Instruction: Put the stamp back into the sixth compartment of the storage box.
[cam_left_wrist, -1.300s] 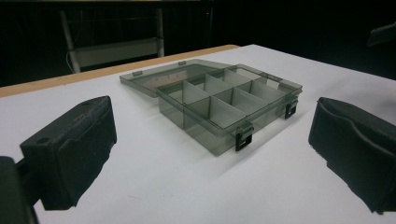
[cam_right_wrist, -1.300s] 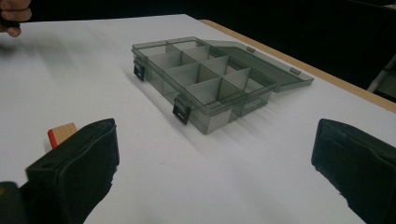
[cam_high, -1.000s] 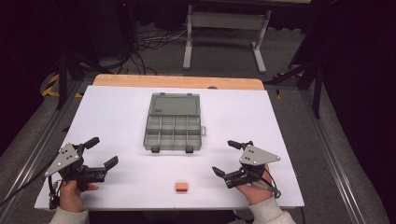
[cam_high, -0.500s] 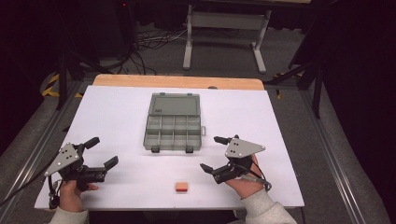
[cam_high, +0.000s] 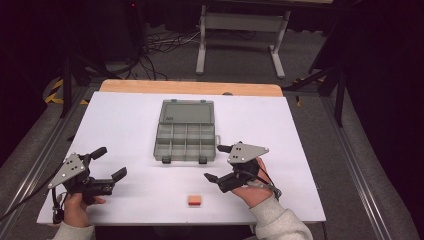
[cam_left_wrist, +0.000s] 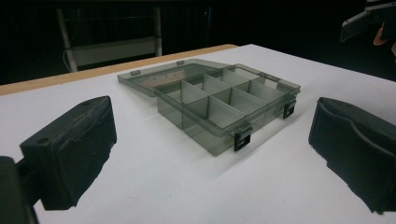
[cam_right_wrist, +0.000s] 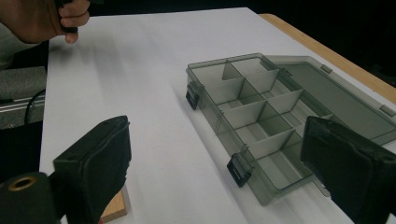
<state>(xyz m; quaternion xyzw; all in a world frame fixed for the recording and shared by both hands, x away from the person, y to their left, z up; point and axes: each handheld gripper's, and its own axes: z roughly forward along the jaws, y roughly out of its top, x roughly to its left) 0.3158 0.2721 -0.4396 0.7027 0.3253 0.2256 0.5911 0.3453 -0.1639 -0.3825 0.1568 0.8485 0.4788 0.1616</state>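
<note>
Table: I see a white table top (cam_high: 125, 120) with a wooden edge along its far side
Box: a grey see-through compartment box (cam_high: 185, 136) lies flat near the middle of the table, its lid (cam_high: 188, 111) swung fully back and resting flat on the far side; 2 dark latches hang on its near wall (I count 8 compartments in the high view, 2 rows of 4, and none holds anything I can make out)
Block: a small orange block (cam_high: 194, 200) lies on the table near the front edge, well apart from the box and between my 2 hands, nearer the right one
Left gripper: my left gripper (cam_high: 109, 165) sits over the front left part of the table, held in the left hand (cam_high: 77, 207); jaws spread wide with nothing between them. In the left gripper view the box (cam_left_wrist: 219, 105) stands ahead between the 2 jaws, apart from both
Right gripper: my right gripper (cam_high: 216, 162) is just beside the box's near right corner, in the right hand (cam_high: 255, 187), grey sleeve behind; jaws spread wide, nothing held. In the right gripper view the box (cam_right_wrist: 261, 116) lies ahead and to the right, and a corner of the block (cam_right_wrist: 114, 209) peeks out beside the left jaw, at the bottom edge
Surroundings: dark floor, cables and a metal stand beyond the far edge
</note>
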